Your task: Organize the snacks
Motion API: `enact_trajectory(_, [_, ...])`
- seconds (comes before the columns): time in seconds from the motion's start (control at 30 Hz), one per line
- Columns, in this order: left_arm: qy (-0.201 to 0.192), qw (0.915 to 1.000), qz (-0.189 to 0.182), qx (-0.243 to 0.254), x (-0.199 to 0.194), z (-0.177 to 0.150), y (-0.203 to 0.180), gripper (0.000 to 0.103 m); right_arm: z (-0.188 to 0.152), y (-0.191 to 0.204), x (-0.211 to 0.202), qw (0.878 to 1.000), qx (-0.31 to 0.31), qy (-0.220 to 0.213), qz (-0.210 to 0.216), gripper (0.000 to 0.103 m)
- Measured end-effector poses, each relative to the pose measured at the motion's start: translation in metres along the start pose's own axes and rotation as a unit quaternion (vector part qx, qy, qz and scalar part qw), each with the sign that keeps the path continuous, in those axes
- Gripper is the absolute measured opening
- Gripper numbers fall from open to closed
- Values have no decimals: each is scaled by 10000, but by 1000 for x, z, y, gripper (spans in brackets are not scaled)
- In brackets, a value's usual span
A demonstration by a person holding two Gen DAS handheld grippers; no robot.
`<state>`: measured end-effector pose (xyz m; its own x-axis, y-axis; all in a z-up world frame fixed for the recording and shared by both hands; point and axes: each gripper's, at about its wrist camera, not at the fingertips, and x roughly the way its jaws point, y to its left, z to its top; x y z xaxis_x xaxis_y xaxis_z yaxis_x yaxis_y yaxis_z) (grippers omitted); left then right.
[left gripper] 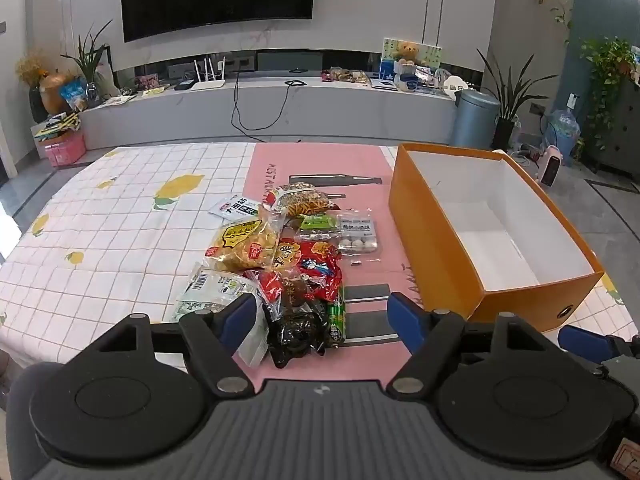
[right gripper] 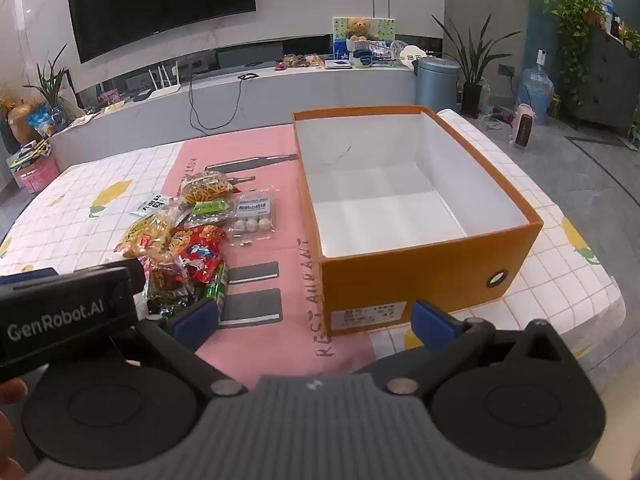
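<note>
Looking along my left gripper, I see my two blue fingers spread wide with nothing pinched between them. One pile of snacks lies on the pink mat, and the near end of that pile sits right in the gap of my jaws, closer to my left finger, though I cannot tell that either pad touches it. I count about ten packets: one yellow bag of chips, one bag of orange sticks, one white and green sachet, one green packet, one clear tray of small white balls, two red bags, one dark shiny packet, one green tube and one white and green packet. One orange box, white inside and with nothing in it, stands to the right of the pile, apart from it. One blue finger of my other gripper shows at the right edge.

Looking along my right gripper, I see its two blue fingers opened as wide as they go, gripping nothing. The near orange wall of the box stands just ahead, between my fingertips. The same single pile of snacks lies off to the left, beyond my left finger and outside the gap. One black body of my left gripper crosses the left side, partly covering the pile's near end.
</note>
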<state>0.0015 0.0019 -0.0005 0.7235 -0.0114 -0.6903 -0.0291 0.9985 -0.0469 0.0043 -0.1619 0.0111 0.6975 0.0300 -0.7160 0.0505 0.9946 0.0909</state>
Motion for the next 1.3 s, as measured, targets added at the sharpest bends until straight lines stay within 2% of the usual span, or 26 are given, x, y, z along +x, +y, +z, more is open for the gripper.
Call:
enact_trajectory(0.03, [33, 10000, -15, -20, 1, 1, 1, 88, -1, -2, 0, 9999, 119, -38, 116, 100])
enact_trajectory(0.07, [-100, 10000, -1, 0, -4, 1, 0, 88, -1, -2, 0, 9999, 99, -46, 102, 100])
enact_trajectory(0.27, [-99, 9998, 139, 116, -2, -1, -5, 88, 0, -4, -1, 10000, -27, -68, -10, 100])
enact_trajectory(0.33, [-84, 9999, 110, 51, 0, -3, -1, 88, 0, 7, 0, 10000, -20, -66, -25, 100])
enact_trajectory(0.83, [-44, 9999, 127, -10, 1, -6, 1, 88, -2, 8, 0, 9999, -61, -43, -114, 100])
enact_trajectory(1.3, [37, 9999, 104, 128, 2, -6, -6, 88, -4, 11, 5, 9996, -155, 51, -216, 100])
